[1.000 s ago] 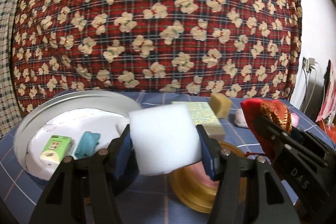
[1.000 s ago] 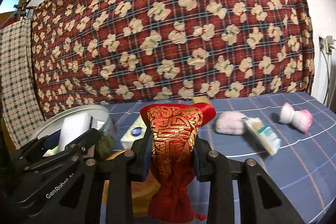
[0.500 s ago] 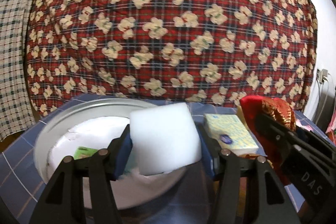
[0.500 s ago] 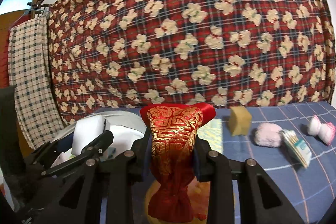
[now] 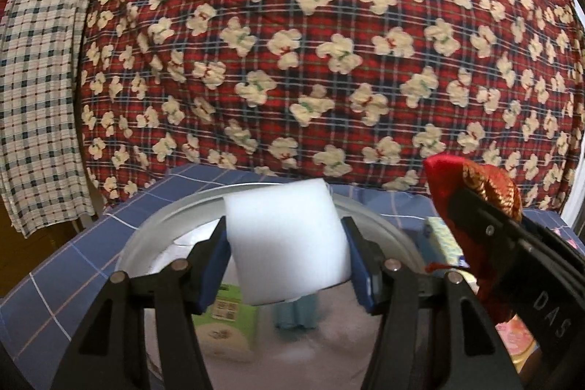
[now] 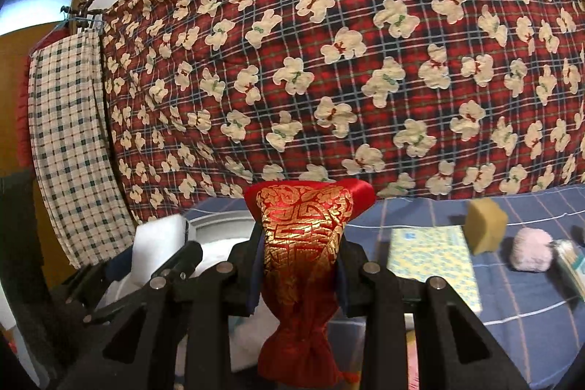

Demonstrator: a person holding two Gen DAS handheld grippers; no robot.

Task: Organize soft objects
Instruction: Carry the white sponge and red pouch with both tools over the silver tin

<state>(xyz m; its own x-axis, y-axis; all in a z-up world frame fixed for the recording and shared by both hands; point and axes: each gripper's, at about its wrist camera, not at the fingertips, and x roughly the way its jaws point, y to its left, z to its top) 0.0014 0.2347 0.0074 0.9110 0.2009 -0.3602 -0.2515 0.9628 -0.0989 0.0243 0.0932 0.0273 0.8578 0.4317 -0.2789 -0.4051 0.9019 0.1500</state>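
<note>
Gripping soft things over a round metal tub, both tongs are clenched on their loads.

Left gripper (image 5: 287, 253) clasps a white sponge (image 5: 285, 240) above the tub (image 5: 146, 236); right gripper (image 6: 301, 271) clasps a red-and-gold pouch (image 6: 305, 243) (its tail cut off at the bottom edge). Inside the tub, a green packet (image 5: 226, 313) is half hidden and blurred, its label unreadable. "DAS" shows on the right gripper's side.

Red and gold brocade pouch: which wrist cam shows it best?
Right wrist view: the red and gold brocade pouch sits centred, pinched in the right gripper, pattern and tied end visible. Left wrist view shows only its side at the right edge, partly behind gripper parts.
</note>
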